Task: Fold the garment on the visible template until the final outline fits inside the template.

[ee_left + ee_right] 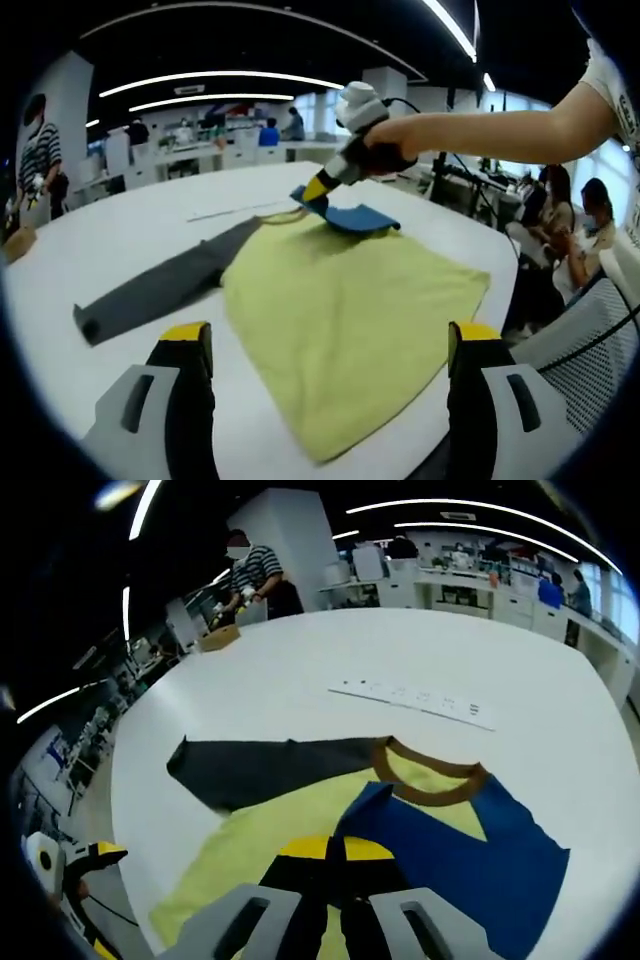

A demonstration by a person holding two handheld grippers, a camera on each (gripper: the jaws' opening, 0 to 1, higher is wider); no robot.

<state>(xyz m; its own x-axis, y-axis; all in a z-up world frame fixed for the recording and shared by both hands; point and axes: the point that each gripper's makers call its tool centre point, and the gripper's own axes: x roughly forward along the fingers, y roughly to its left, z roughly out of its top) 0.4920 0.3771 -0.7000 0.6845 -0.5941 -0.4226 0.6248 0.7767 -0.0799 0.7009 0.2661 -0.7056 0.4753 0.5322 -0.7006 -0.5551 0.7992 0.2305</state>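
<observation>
Right gripper [318,188] pinches the blue sleeve [358,216] of the yellow-green, grey-sleeved shirt [345,320] on the white table [120,230]. Left gripper [330,345] jaws wide, hovering.

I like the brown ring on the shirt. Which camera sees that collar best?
The right gripper view: the brown collar sits open near the middle, its curve easy to trace. In the left gripper view it is a thin far strip beside the right gripper.
</observation>
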